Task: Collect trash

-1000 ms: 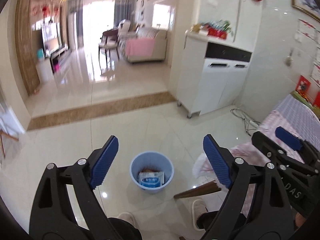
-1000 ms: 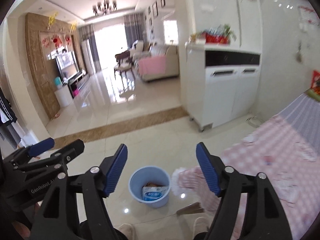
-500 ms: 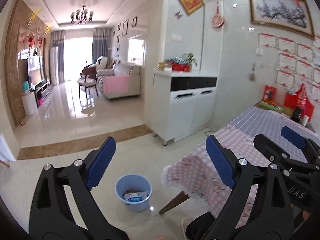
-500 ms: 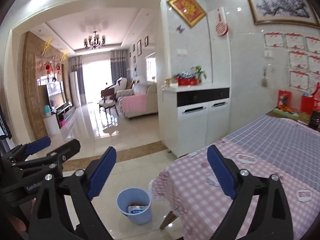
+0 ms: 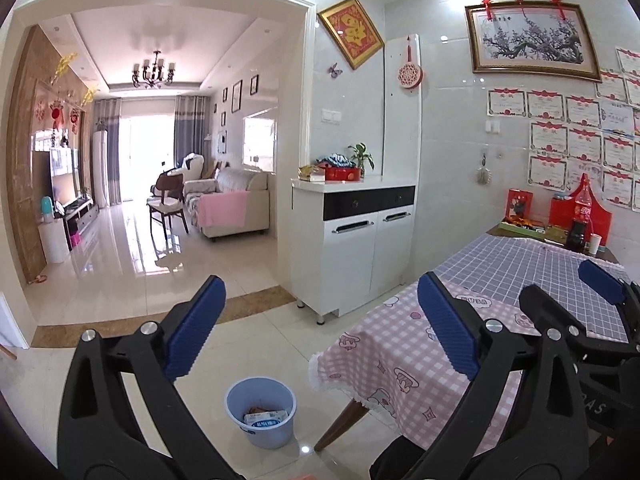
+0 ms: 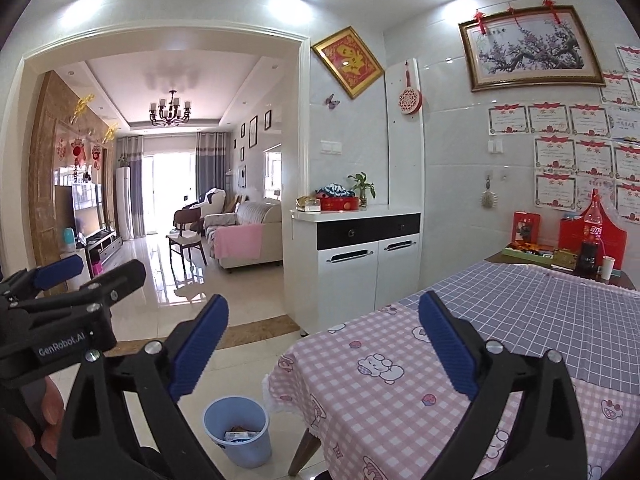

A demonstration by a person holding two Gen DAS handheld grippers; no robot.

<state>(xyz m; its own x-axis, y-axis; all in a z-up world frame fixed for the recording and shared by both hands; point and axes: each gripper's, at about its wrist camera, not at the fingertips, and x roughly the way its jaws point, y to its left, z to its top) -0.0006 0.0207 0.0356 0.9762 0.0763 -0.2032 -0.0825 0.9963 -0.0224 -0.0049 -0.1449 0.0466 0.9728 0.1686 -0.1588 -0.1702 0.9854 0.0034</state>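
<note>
A light blue bin [image 5: 261, 411] stands on the tiled floor by the table corner; it also shows in the right wrist view [image 6: 237, 431]. Inside lie a white and blue packet [image 5: 265, 419] and something brown. My left gripper [image 5: 320, 336] is open and empty, held high above the bin. My right gripper [image 6: 323, 350] is open and empty, over the table's near corner. Each gripper shows at the edge of the other's view, the right one [image 5: 600, 292] and the left one [image 6: 60, 280].
A table with pink checked cloth [image 6: 400, 384] and blue checked cloth [image 6: 540, 312] fills the right. At its far end stand a cola bottle [image 6: 591, 240], a paper cup [image 6: 607, 268] and red boxes. A white cabinet [image 5: 352, 236] stands against the wall. The living room lies beyond.
Both grippers have risen and tilted up from looking down at the bin. The bin now sits lower and smaller in both views. Both stay open.
</note>
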